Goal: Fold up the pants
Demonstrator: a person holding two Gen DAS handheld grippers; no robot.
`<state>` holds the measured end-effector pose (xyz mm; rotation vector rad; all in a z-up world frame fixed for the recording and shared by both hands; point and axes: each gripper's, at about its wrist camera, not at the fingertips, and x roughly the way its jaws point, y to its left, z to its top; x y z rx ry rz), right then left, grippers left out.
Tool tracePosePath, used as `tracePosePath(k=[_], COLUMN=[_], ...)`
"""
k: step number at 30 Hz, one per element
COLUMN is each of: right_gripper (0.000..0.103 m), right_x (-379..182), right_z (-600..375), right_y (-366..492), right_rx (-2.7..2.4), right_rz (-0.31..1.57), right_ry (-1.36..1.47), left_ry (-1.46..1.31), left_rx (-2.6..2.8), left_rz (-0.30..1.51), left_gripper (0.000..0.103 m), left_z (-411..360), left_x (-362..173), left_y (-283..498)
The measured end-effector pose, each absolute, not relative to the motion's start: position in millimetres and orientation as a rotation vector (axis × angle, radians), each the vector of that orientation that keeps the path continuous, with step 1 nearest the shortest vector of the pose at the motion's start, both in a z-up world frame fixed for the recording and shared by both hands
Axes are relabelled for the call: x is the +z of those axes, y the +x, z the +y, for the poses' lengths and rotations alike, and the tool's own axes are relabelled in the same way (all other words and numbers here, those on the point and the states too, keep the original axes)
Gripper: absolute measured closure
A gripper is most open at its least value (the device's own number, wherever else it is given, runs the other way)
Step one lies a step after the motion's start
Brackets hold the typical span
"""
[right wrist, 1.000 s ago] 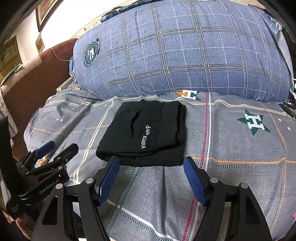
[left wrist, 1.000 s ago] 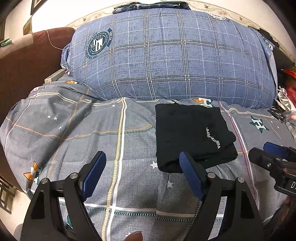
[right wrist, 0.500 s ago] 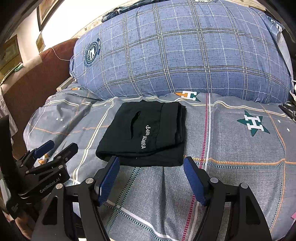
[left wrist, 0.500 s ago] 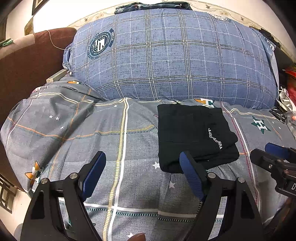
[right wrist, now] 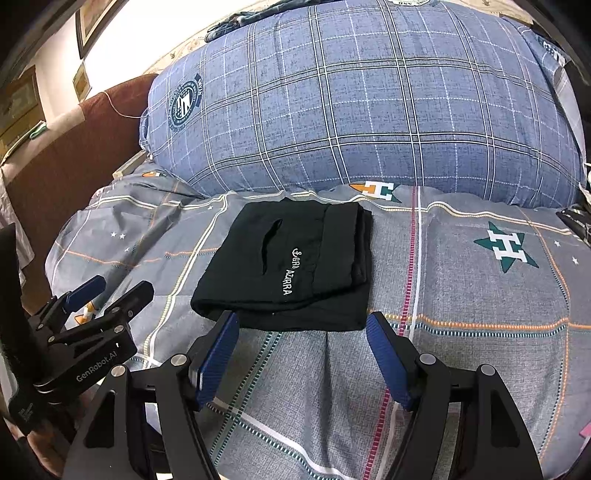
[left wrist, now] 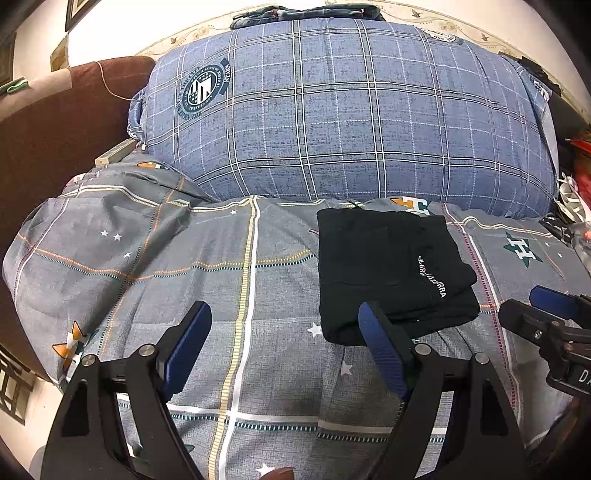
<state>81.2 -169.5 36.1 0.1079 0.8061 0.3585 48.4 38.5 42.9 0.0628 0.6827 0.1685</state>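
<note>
Where pillow backs folded pants, perhaps jeans atop

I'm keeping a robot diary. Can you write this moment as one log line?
black pants: folded, flat on grey bedspread | left gripper: open, empty | right gripper: open, empty, near pants edge

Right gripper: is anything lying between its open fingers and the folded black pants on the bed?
Nothing visible. The right gripper hangs open just short of the black pants, with only bare grey bedsheet between them. The left gripper is open too, off to the pants' left side.
</note>
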Motion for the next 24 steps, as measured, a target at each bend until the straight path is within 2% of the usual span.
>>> tracePosePath(k=[24], right_gripper=[0.03], right_x=[37.2], right_z=[-171.2], right_y=[81.8], right_rx=[0.349], right_rz=[0.807], right_ry=[0.086], left_ry=[0.072], left_rx=[0.165], left_rz=[0.694], left_gripper=[0.02], left_z=[33.8], left_x=[40.9], left_y=[48.9])
